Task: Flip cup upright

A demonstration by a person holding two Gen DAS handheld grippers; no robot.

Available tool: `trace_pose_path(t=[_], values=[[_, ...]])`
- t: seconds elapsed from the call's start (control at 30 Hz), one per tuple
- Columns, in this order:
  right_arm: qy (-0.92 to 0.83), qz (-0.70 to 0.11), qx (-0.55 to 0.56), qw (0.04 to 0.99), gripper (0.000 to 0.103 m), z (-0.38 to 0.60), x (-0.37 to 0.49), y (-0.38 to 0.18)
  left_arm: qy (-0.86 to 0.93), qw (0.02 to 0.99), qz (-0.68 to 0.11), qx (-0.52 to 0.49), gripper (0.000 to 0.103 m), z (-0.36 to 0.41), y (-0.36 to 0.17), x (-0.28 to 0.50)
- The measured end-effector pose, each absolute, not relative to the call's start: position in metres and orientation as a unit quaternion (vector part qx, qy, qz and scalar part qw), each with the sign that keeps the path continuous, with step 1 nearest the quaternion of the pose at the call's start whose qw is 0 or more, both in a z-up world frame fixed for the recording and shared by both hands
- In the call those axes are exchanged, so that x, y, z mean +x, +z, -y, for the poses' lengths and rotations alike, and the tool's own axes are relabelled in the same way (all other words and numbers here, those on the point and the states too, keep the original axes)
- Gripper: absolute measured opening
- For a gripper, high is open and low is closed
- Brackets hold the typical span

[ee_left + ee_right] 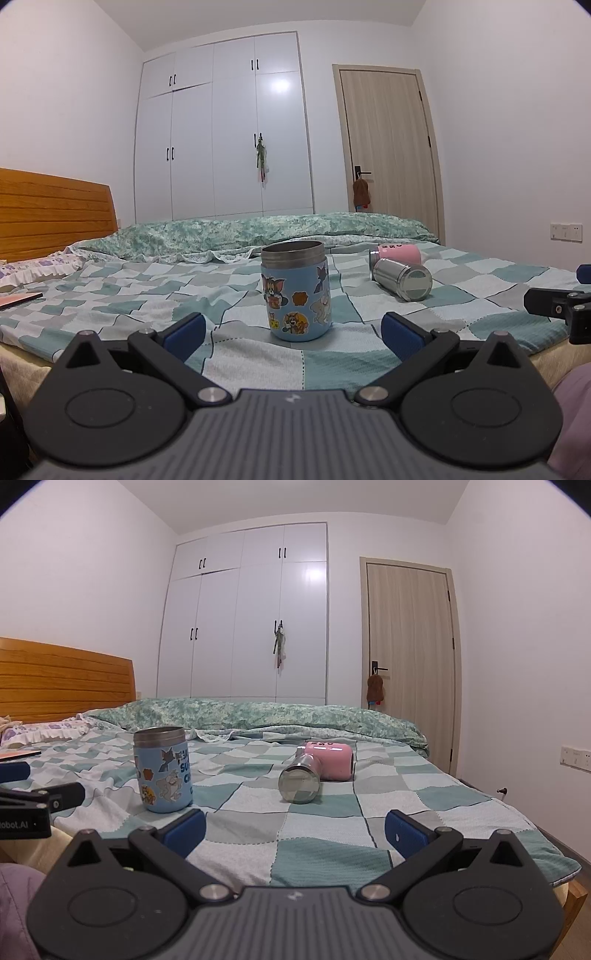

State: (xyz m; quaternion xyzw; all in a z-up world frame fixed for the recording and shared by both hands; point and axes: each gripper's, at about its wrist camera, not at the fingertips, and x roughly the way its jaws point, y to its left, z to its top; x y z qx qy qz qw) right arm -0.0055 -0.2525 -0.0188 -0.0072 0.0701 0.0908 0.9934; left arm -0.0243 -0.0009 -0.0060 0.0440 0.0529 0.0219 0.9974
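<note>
Both claws (291, 330) (295, 829) gape wide before the upright, cartoon-stickered blue cup (295, 291).

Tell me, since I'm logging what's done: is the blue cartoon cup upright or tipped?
Upright: the blue cup stands on its base on the bed, steel rim open upward.

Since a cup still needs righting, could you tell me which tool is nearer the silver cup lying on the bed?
Right. The right tool faces the silver cup almost straight ahead, open. The left tool faces the blue cup instead, the silver one off to its right.
</note>
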Motion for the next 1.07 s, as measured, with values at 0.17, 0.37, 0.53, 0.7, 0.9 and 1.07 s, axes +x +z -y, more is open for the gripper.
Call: trace_pose_path(t=[0.17, 0.37, 0.53, 0.7, 0.9, 1.07], values=[[0.091, -0.069, -0.007, 0.993, 0.103, 0.2524, -0.0057, -0.0189, 0.02, 0.998, -0.05, 0.042, 0.103, 0.0006, -0.006, -0.0246], [0.091, -0.069, -0.007, 0.993, 0.103, 0.2522, -0.0058, -0.0189, 0.02, 0.998, -0.045, 0.042, 0.103, 0.0008, -0.0063, -0.0259], [0.091, -0.068, -0.008, 0.993, 0.103, 0.252, -0.0062, -0.0188, 0.017, 0.998, -0.042, 0.041, 0.103, 0.0002, -0.007, -0.0274], [0.092, -0.069, -0.008, 0.993, 0.103, 0.2517, -0.006, -0.0189, 0.015, 0.998, -0.04, 0.039, 0.103, -0.0004, -0.0071, -0.0286], [0.092, -0.068, -0.009, 0.993, 0.103, 0.2513, -0.006, -0.0186, 0.018, 0.998, -0.041, 0.041, 0.103, 0.0002, -0.007, -0.0275], [0.092, -0.068, -0.009, 0.993, 0.103, 0.251, -0.0065, -0.0186, 0.02, 0.998, -0.044, 0.038, 0.103, -0.0002, -0.0069, -0.025]])
